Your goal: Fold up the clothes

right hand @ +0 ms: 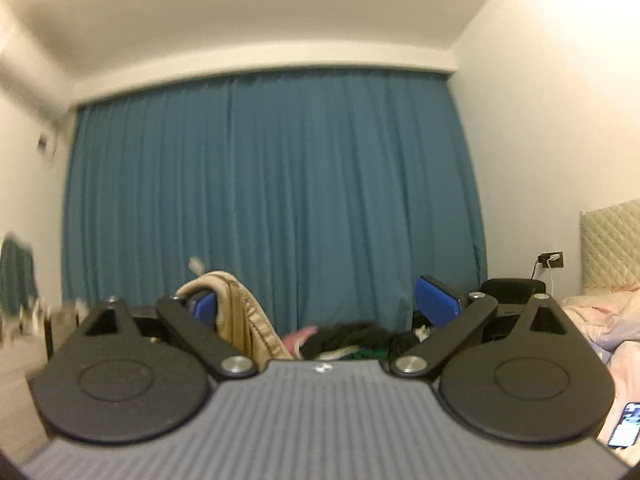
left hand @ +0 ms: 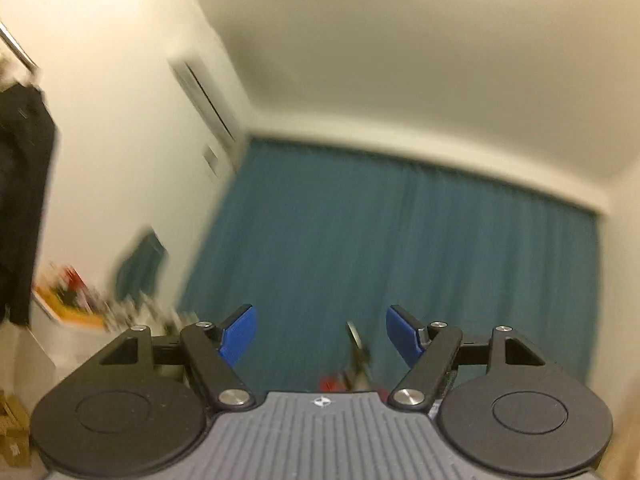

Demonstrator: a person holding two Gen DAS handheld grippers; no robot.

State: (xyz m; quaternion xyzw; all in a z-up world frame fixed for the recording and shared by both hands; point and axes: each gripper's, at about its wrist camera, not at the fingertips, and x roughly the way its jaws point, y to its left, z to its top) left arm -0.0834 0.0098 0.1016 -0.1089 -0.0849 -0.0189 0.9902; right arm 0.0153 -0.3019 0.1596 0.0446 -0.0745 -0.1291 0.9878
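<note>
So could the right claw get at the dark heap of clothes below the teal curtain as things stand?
Probably not yet: the right claw has tan fabric draped over one finger, and the dark heap of clothes lies beyond its tips.

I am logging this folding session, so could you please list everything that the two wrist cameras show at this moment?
curtain: one, teal, across the far wall.
beige garment: one, draped over the right gripper's left finger.
clothes pile: one, dark, pink and green, below the curtain.
bedding: pink, far right, under a quilted headboard.
phone: one, screen lit, lower right.
air conditioner: one, white, high on the left wall.
dark clothing: hanging, far left.
left gripper: blue pads, open, empty.
right gripper: blue pads, open wide.
</note>
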